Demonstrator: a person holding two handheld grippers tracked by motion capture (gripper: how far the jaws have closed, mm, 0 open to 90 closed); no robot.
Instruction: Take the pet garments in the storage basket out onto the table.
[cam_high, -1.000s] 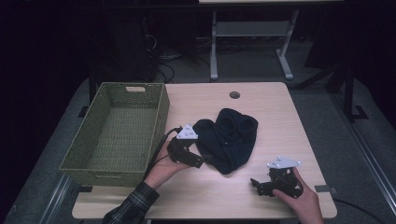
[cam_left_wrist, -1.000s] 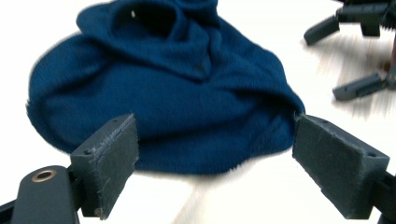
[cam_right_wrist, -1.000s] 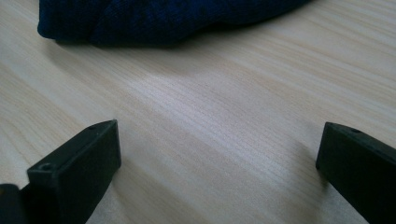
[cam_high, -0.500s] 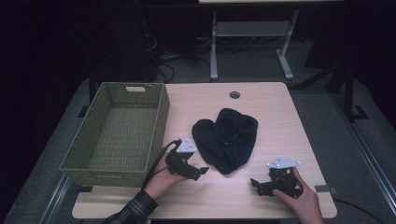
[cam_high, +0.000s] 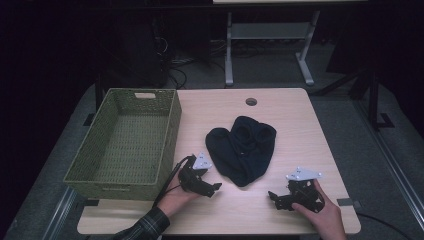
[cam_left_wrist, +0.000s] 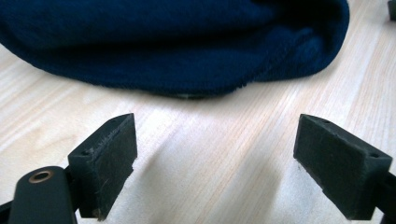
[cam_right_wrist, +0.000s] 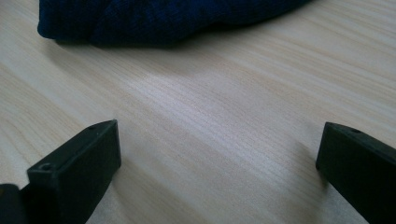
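Left hand-held gripper (cam_high: 212, 188) had drawn back toward the near edge of the worktop (cam_high: 280, 107) over the last second. Earlier it sat against the left side of the dark blue knit garment (cam_high: 243, 148); now it lay just clear of the cloth's near-left hem, jaws apart and empty, pointing at the fabric. In the left gripper view the garment's (cam_left_wrist: 177, 42) hem lay flat on the wood just ahead of the jaws.

Right hand-held gripper (cam_high: 274, 196) had not shifted: near-right of the garment, low over the wood, jaws wide apart, holding nothing.

Garment's outline looked slightly rearranged, more spread than before. Green woven basket (cam_high: 172, 127) at the left stood empty.

Judgement: a release after adjusting; a fresh grasp seemed likely before any move to the basket.
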